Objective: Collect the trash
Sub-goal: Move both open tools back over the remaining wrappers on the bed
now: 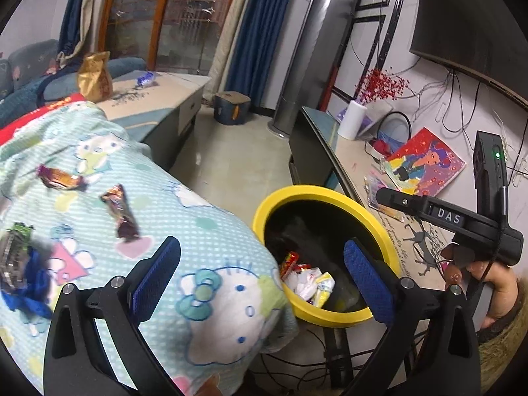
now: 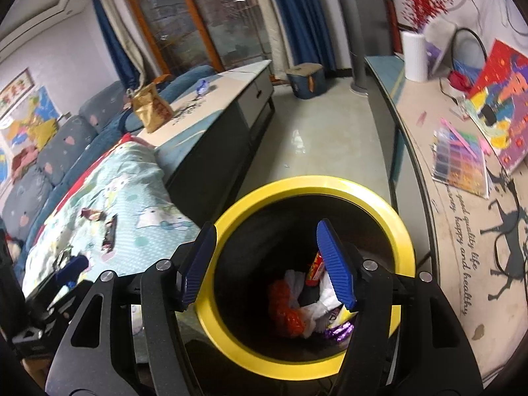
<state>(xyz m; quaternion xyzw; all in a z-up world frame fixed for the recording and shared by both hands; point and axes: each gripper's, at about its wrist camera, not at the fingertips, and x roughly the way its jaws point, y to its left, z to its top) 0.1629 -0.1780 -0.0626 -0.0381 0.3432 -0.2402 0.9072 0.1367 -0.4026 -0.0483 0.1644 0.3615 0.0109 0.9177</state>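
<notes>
Here: yellow-rimmed bin [image 2: 310,184] on floor between blanket-covered seat [image 1: 211,231] at left and long sideboard [image 2: 429,132] at right. Inside bin, heap of crumpled wrappers [image 2: 307,307], white, red, orange, purple. Right gripper [image 2: 270,267] above bin mouth, blue pads partly apart, nothing between. Left gripper [image 1: 264,264] over blanket edge and bin rim, spread wide, empty. Two brown candy wrappers [image 1: 122,214] on blanket at left, green one [image 1: 13,247] nearer, blurred.
</notes>
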